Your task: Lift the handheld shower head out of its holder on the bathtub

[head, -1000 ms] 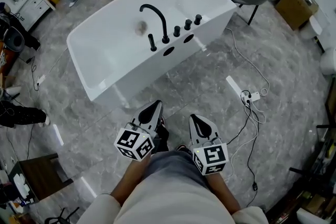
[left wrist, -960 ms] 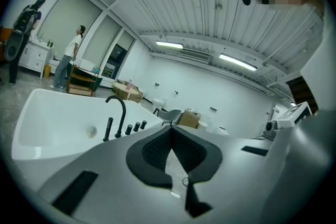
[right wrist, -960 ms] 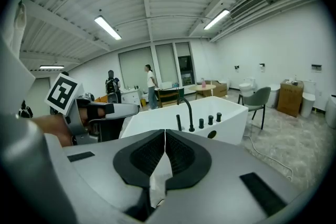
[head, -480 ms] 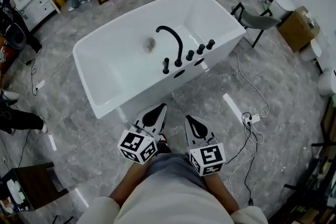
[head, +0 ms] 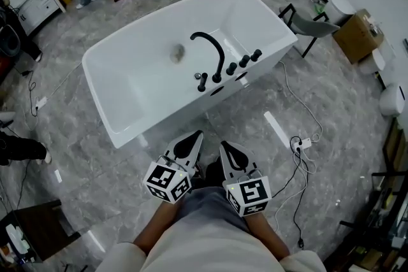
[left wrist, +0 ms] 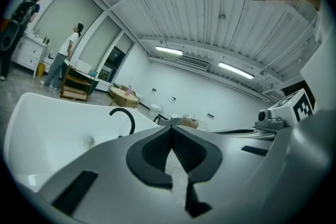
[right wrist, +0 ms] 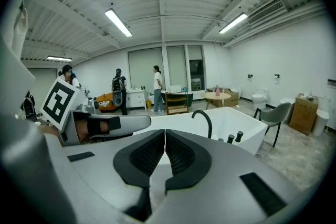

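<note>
Shower head [head: 202, 81], apparently upright on bathtub [head: 127, 83] rim, well beyond closed fingers [head: 186, 147]

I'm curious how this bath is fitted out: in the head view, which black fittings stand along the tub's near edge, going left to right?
Handheld shower head → curved spout → first knob → second knob → third knob.

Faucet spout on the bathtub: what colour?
The faucet spout is black, on a white bathtub; the head view shows it best.
</note>
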Demonstrator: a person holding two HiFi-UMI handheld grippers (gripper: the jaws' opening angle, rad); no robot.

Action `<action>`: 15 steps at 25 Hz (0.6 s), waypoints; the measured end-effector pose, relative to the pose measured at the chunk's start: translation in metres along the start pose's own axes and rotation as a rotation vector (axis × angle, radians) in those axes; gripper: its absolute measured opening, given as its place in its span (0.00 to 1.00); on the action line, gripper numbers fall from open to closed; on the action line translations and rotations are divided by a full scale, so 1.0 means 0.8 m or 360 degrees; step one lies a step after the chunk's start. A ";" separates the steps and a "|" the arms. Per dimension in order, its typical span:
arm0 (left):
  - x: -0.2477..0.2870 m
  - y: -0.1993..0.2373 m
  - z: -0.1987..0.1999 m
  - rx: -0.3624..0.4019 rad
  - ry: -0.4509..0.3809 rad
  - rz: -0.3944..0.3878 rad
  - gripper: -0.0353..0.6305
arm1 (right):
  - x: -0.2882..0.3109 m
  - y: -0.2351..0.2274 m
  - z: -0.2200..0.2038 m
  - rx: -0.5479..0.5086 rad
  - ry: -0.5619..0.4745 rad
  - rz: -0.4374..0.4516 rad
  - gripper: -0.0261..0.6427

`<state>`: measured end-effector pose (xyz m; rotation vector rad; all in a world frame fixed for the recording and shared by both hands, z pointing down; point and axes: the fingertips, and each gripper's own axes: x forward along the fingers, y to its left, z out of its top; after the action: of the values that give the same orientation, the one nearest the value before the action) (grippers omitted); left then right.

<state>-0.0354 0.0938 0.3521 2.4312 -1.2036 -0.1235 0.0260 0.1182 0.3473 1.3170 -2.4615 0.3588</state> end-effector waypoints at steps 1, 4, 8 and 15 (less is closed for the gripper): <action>0.000 0.003 -0.003 -0.0008 0.0008 0.0003 0.06 | 0.004 0.001 -0.002 0.0003 0.0007 0.0007 0.07; 0.001 0.013 -0.007 -0.0030 0.0028 0.0026 0.06 | 0.017 0.002 -0.007 0.0017 0.0037 0.0030 0.07; 0.008 0.033 -0.007 -0.0052 0.0049 0.0067 0.06 | 0.040 0.001 -0.006 0.0020 0.0064 0.0070 0.07; 0.052 0.057 -0.018 -0.0078 0.0137 0.0116 0.06 | 0.081 -0.032 -0.005 0.0048 0.0117 0.0126 0.07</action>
<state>-0.0395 0.0414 0.3882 2.3229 -1.2342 -0.0263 0.0140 0.0568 0.3780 1.1982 -2.4607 0.4573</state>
